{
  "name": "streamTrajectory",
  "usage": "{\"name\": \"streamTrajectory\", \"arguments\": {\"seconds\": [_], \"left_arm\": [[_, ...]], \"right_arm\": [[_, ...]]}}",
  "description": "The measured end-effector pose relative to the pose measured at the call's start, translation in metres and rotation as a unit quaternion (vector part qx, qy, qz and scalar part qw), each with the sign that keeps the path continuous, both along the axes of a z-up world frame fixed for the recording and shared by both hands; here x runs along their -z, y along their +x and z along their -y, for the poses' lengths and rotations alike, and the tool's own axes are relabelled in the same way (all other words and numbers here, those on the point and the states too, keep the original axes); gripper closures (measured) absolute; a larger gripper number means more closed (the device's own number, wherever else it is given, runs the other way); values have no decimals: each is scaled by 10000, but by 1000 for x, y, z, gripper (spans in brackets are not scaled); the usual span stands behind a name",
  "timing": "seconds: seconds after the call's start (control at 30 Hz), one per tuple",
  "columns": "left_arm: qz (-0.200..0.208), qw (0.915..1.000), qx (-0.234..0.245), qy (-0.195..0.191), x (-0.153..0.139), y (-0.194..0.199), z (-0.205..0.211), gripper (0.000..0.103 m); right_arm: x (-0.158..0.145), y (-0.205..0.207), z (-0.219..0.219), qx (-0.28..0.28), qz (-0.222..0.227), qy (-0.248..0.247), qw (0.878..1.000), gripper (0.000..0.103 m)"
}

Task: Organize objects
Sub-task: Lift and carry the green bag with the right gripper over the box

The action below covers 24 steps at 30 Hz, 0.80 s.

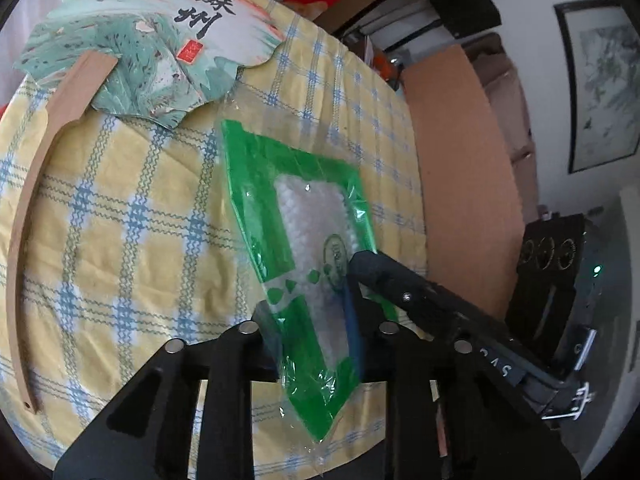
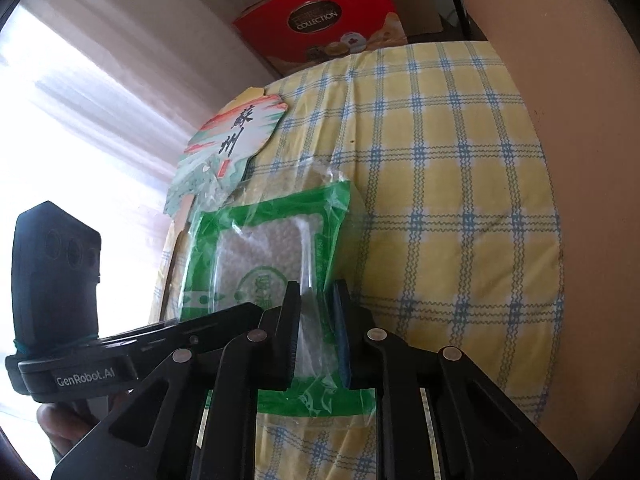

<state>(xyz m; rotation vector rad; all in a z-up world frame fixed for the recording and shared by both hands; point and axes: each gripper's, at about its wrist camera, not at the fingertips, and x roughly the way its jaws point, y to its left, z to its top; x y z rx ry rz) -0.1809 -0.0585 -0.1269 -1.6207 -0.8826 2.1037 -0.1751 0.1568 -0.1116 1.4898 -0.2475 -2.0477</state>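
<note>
One curved, pale wooden strip [image 1: 30, 184] lies along the left edge of a tabletop covered in yellow cloth with blue check lines [image 1: 132, 216]. Just beside its upper end lies one flat paper fan printed with green and coral landscape art and black Chinese characters [image 1: 160, 44], resting on the cloth.

In the middle sits one clear plastic bag with a green printed border and white beaded contents [image 1: 304, 220], lying on the checked cloth, its far end just beside the fan. Both pairs of tongs grip this single bag. The left tongs [image 1: 310, 344] are closed on its near end, the plastic pinched between the two black fingers. The right tongs [image 2: 316, 336] are likewise closed on the bag's near edge, with crinkled film squeezed between the pads.

Farther back stands one red cardboard gift box [image 2: 320, 20] beyond the tabletop. At the right, one brown cardboard sheet [image 1: 460, 168] lies along the tabletop's edge, and one framed picture [image 1: 600, 84] hangs on the wall.
</note>
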Motion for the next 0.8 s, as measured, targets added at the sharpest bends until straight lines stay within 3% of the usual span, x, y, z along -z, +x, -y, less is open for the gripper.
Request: {"name": "streamTrajectory", "arguments": {"seconds": [0.3,0.6,0.8], "left_arm": [[-376,9992,81,98,-32,0,2,89],[-802,9961,229,277,-87,-1,-9,89],[-1065,9928,514,188,-122,-12,-45,89]], "right_arm": [[-16,3,-6,69,-40,-245,9997,88],[-73,8,-23,173,-508,-337,9980,88],[-107,8,-50,368,-750,-283,9961,88]]}}
